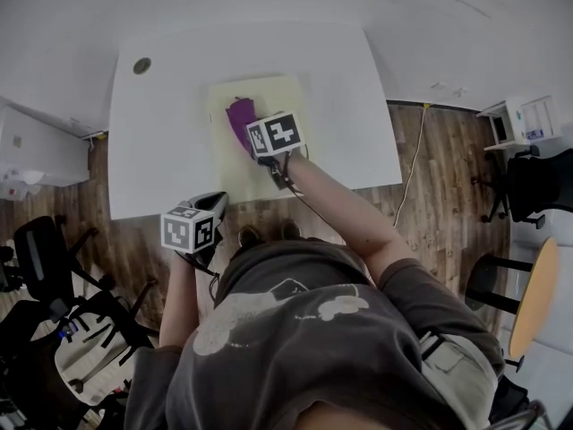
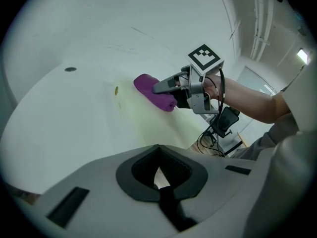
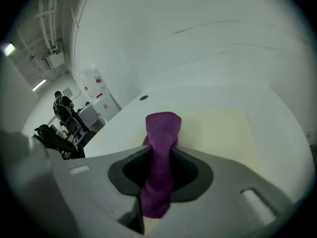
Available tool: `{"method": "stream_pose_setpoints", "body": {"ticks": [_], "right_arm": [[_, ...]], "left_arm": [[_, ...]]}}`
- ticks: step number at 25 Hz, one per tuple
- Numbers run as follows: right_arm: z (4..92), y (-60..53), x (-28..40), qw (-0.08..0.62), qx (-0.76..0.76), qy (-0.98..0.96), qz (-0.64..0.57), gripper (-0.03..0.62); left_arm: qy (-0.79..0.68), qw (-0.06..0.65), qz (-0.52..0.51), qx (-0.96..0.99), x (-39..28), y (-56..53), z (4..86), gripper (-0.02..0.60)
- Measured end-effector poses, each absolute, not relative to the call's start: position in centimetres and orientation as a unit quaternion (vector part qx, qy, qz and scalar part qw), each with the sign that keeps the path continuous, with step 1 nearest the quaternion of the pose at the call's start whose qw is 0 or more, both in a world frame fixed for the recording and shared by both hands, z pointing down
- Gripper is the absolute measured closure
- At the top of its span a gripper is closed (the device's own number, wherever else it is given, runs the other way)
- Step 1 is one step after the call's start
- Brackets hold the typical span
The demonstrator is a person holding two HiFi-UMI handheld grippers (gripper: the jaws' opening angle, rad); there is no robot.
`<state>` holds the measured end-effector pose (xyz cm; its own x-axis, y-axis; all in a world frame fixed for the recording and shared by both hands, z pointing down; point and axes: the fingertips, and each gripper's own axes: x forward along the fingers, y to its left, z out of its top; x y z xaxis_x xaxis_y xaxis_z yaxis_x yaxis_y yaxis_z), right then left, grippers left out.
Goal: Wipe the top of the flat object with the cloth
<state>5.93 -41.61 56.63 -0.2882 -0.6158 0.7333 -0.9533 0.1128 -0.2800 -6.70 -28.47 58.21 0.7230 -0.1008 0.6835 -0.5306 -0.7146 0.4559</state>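
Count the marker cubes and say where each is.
2. One cube on the right gripper over the yellow mat; one cube on the left gripper at the table's near edge.

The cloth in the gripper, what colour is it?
Purple. The cloth shows best in the right gripper view.

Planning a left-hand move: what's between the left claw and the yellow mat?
Just bare white table between the left claw and the yellow mat; the head view and left gripper view both show it.
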Motion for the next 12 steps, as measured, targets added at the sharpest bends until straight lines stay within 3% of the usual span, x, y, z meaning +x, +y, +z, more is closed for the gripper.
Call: {"method": "stream_pose_setpoints", "body": {"ticks": [12], "right_arm": [[56.9,-38.9,13.6,0.201,0.598,-0.673,0.387,0.502]], "left_arm": [[-0.191,0.323,0.337,0.863,-6.6,-28.4,58.2,0.584]]}}
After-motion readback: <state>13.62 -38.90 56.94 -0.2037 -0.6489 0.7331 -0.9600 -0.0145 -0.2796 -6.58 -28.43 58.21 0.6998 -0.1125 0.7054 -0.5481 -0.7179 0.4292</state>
